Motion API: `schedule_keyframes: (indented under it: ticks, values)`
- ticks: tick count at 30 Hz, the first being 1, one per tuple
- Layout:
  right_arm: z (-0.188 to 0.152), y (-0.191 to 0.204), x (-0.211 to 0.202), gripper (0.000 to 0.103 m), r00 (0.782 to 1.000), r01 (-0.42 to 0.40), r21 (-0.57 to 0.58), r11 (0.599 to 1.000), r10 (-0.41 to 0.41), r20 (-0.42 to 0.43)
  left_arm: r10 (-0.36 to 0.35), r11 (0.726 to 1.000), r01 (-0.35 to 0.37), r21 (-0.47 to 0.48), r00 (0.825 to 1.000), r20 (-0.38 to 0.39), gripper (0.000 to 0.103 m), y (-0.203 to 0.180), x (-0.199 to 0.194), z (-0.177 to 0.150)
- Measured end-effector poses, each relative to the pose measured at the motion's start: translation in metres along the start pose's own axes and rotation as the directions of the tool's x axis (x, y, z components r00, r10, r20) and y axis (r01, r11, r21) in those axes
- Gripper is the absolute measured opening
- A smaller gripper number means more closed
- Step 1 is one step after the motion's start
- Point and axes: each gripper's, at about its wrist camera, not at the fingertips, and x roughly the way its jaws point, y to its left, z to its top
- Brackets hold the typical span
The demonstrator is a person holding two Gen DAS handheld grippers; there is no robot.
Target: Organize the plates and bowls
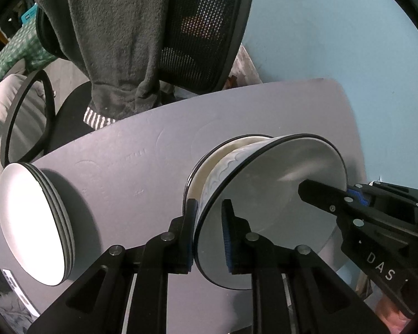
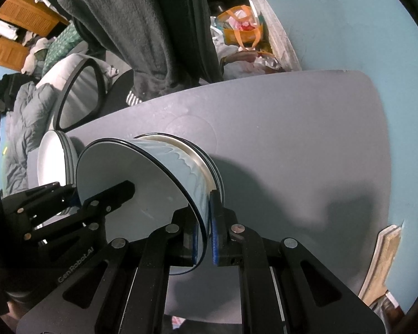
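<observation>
Left wrist view: the left gripper [image 1: 209,233] straddles the near rim of the white bowl with a thin black rim and a pale blue wavy pattern on its outside [image 1: 267,194], one pad outside the wall, one inside. The outer pad lies against the wall, but a sliver of gap shows at the inner pad, so this pair of jaws looks slack rather than pinching, though the fisheye makes that hard to be sure of. The bowl sits on, or just above, a stack of cream bowls [image 1: 231,150] on the grey round surface [image 1: 125,161]. The right gripper [image 1: 345,193] reaches the rim opposite. A stack of white black-edged plates [image 1: 33,228] stands well apart to the left.

Right wrist view: the right gripper [image 2: 206,236] has its jaws clamped on the bowl [image 2: 142,178] wall, blue pads pressed on both faces. The left gripper [image 2: 78,197] holds the far rim.

So each gripper sits straight across the bowl's mouth from the other, and the bowl's axis runs down into the stack beneath; the next move likely turns on that nesting being square before either side lets go.
</observation>
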Motion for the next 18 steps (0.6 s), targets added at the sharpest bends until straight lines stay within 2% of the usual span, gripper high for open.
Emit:
schedule_keyframes:
  ticks: [5, 11, 12, 15, 18]
  values:
    - [-0.001, 0.000, -0.006, 0.013, 0.999, 0.042, -0.017, 0.999, -0.041, 0.023, 0.022, 1.000, -0.022, 0.017, 1.000, 0.005, 0.022, -0.004, -0.002, 0.001]
    - [-0.002, -0.004, -0.010, 0.013, 0.999, 0.024, -0.006, 1.000, -0.024, 0.028, 0.038, 0.999, -0.038, 0.025, 0.999, 0.012, 0.026, -0.007, -0.005, 0.000]
    - [-0.003, -0.004, -0.012, 0.013, 0.999, 0.025, -0.010, 1.000, -0.025, 0.033, 0.039, 0.999, -0.039, 0.028, 0.999, 0.009, 0.028, -0.007, -0.006, -0.001]
    - [-0.005, -0.003, -0.014, 0.015, 0.999, 0.018, -0.013, 1.000, -0.017, 0.035, 0.057, 0.998, -0.058, 0.035, 0.998, 0.028, 0.049, -0.009, -0.012, -0.002]
    - [-0.006, -0.001, -0.014, 0.015, 0.999, 0.021, -0.019, 1.000, -0.020, 0.038, 0.066, 0.996, -0.069, 0.054, 0.996, 0.059, 0.051, -0.010, -0.021, -0.001]
